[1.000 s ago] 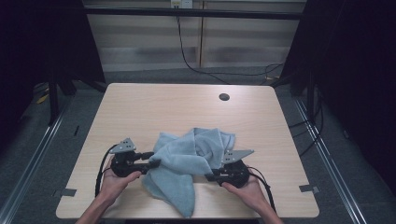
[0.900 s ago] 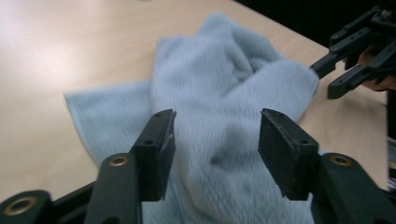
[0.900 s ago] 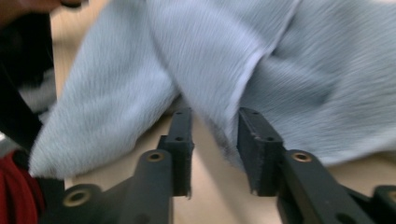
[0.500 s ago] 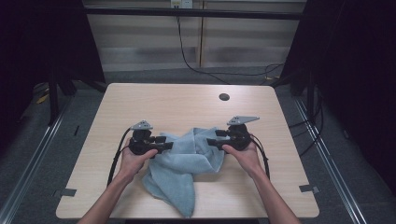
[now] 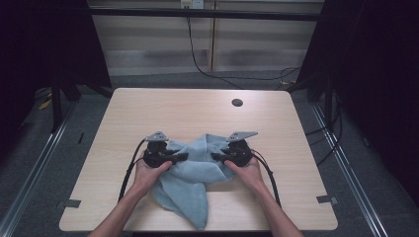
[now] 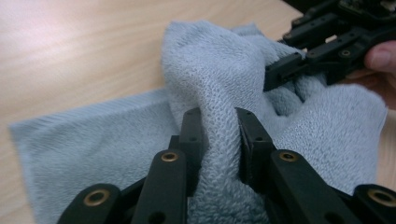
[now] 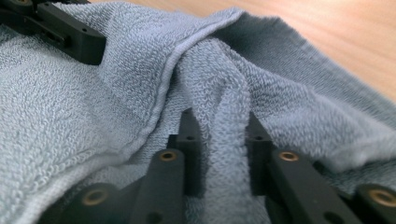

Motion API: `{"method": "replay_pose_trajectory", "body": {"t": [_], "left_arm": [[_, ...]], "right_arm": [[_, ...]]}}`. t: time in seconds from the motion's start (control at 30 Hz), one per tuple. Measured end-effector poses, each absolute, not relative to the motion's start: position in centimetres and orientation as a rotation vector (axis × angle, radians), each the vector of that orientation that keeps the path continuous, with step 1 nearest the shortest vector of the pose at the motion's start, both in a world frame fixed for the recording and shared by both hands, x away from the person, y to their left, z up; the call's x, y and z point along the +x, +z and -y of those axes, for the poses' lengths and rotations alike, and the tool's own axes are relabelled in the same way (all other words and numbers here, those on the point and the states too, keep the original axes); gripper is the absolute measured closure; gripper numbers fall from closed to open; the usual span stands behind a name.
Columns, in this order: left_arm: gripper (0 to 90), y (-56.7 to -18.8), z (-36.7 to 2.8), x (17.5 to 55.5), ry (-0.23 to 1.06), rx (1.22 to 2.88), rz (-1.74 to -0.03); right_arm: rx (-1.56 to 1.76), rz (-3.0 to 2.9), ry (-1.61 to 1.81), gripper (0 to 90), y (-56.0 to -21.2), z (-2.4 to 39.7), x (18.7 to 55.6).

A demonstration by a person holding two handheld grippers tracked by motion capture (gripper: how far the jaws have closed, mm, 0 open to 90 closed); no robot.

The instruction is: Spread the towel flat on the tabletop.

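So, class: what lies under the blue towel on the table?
Around the towel bare wooden table shows. What sits beneath its bunched folds is covered. Left gripper and right gripper each pinch a fold.

Could not see the tips of the left claw (image 5: 185,156) or the right claw (image 5: 215,156) from the high view, tucked deep into the folds of the towel (image 5: 192,185). Caught both up close just closing their jaws, a fold of towel pinched in each. Lost the inner faces of the pads behind those folds. Could not see the part of the surface (image 5: 148,113) under the towel. Could not make out the dark round spot (image 5: 237,102) near the far edge: too small. Lost the forearms (image 5: 123,217) at the bottom edge. Lost the backs of the jaws at the bottom of the left gripper view and the right gripper view. Found the far wood blurry in both.
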State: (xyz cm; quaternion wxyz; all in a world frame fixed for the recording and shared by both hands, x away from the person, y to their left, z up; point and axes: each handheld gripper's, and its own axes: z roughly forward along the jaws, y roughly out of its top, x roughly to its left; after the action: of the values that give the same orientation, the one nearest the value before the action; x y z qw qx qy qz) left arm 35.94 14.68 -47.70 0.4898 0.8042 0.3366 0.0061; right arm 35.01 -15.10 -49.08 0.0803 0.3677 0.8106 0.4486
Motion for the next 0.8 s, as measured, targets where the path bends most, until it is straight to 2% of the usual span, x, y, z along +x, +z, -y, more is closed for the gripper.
{"method": "replay_pose_trajectory", "body": {"t": [0.27,0.4,0.47,0.8], "left_arm": [[77.2,-43.8,-17.9,35.9,0.096,1.772,-0.817],[77.6,-42.1,-18.7,36.3,0.156,1.750,-0.827],[77.6,-40.6,-18.9,36.8,0.191,1.739,-0.817],[77.5,-32.4,-18.9,37.2,0.340,1.614,-0.739]], "right_arm": [[1.101,-2.295,1.365,79.5,-44.6,16.8,35.6],[1.123,-2.171,1.380,79.8,-40.8,18.3,36.3],[1.133,-2.147,1.404,79.9,-40.0,18.5,36.5],[1.041,-1.918,1.559,80.2,-30.3,19.4,36.9]]}}
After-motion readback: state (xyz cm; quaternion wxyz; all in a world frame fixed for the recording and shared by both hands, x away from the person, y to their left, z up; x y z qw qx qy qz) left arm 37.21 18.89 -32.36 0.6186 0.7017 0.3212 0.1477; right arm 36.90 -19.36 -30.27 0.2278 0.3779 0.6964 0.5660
